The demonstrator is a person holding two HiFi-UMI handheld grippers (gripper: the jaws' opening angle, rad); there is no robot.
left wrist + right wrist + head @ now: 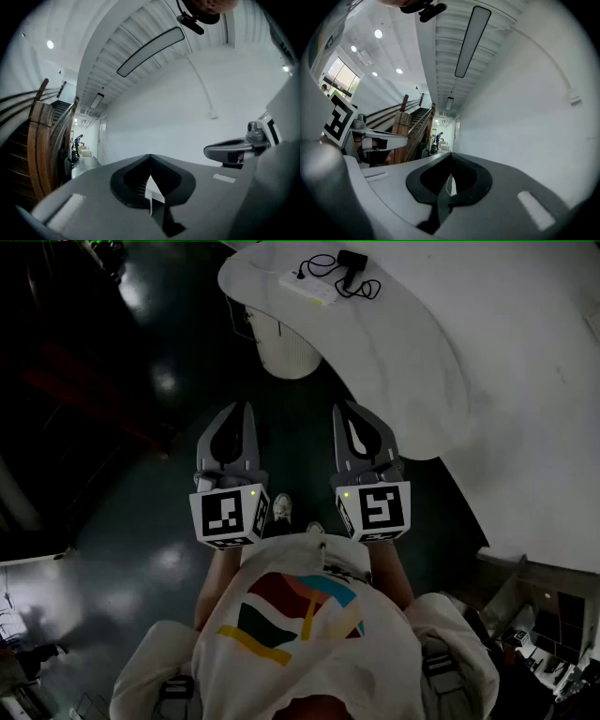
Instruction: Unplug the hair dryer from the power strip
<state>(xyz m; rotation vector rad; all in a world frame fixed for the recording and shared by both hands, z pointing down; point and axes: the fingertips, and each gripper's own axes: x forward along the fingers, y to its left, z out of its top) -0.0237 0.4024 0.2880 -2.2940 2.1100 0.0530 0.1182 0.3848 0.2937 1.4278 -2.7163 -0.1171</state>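
Note:
A white power strip (309,285) lies on the white curved table (412,352) at the far end, in the head view. A black plug or adapter (352,261) with a coiled black cord (323,263) rests beside it; no hair dryer body shows clearly. My left gripper (244,413) and right gripper (345,415) are held side by side over the dark floor, well short of the table. Both are shut with nothing between the jaws. The left gripper (150,164) faces a white wall. The right gripper (451,161) looks down a corridor.
A white ribbed bin (286,348) stands under the table's near edge. A wooden staircase (47,140) rises at the left, and a white wall (525,117) runs along the right. Racks and clutter (548,643) sit at the lower right of the head view.

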